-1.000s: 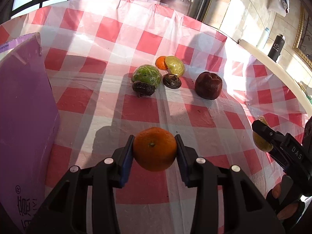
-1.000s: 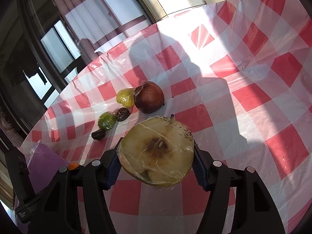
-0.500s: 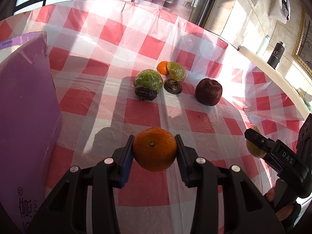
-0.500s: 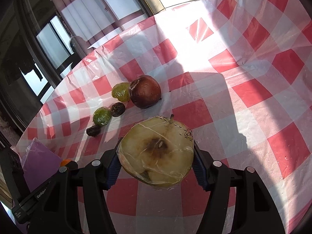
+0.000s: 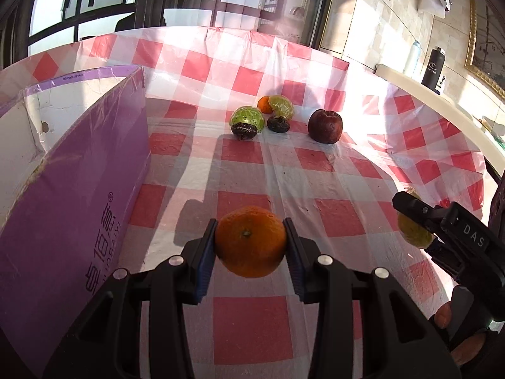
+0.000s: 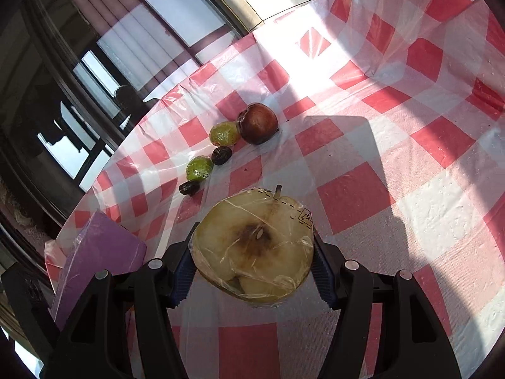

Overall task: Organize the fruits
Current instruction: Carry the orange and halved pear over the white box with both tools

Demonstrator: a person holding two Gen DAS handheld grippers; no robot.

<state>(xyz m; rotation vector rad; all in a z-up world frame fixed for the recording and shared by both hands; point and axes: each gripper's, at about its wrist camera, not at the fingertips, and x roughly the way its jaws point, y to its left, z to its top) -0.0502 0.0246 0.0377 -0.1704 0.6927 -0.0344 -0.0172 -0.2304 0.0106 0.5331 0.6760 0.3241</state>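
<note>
My left gripper is shut on an orange and holds it above the checked cloth, right of the purple box. My right gripper is shut on a plastic-wrapped halved apple, also raised; it shows at the right edge of the left wrist view. On the cloth lie a dark red apple, two wrapped green fruits, a small orange and two dark wrinkled fruits.
The purple box's open white inside lies at the far left. A cream ledge with a black bottle and a white bottle runs along the table's right side. Windows stand behind the table.
Both grippers have pulled back and turned left with their fruit. The purple box fills more of the left wrist view and the fruit cluster looks farther away.
</note>
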